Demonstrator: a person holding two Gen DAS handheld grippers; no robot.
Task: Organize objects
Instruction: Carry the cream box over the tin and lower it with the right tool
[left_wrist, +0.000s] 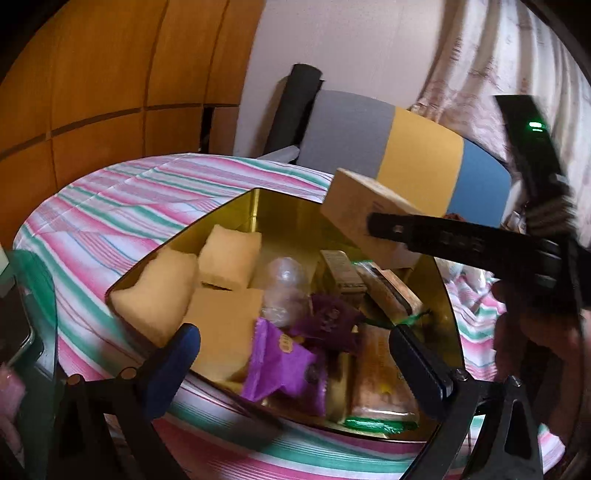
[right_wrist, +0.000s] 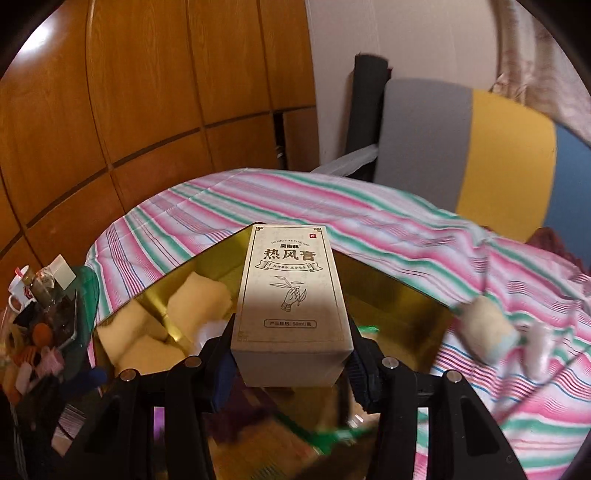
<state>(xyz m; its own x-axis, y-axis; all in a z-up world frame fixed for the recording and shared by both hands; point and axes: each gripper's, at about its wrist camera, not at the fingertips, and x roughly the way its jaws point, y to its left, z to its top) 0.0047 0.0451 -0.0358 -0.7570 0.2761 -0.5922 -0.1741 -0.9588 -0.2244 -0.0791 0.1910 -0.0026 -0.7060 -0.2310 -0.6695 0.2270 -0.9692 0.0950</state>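
Note:
A gold tin box (left_wrist: 236, 206) sits open on the striped cloth and holds yellow snack packs (left_wrist: 229, 258), a purple packet (left_wrist: 284, 365), a clear plastic piece (left_wrist: 286, 288) and several other wrapped items. My right gripper (right_wrist: 291, 354) is shut on a beige carton (right_wrist: 291, 295) with Chinese print and holds it above the tin (right_wrist: 388, 291). In the left wrist view the carton (left_wrist: 354, 210) hangs over the tin's far right side, clamped by the right gripper (left_wrist: 373, 225). My left gripper (left_wrist: 295, 343) is open and empty over the tin's near edge.
The striped pink and green cloth (right_wrist: 295, 199) covers the surface. A cluttered glass shelf (right_wrist: 48, 314) with a mug stands at the left. A small beige roll (right_wrist: 487, 332) lies on the cloth at the right. A grey, yellow and blue chair back (right_wrist: 480, 147) stands behind.

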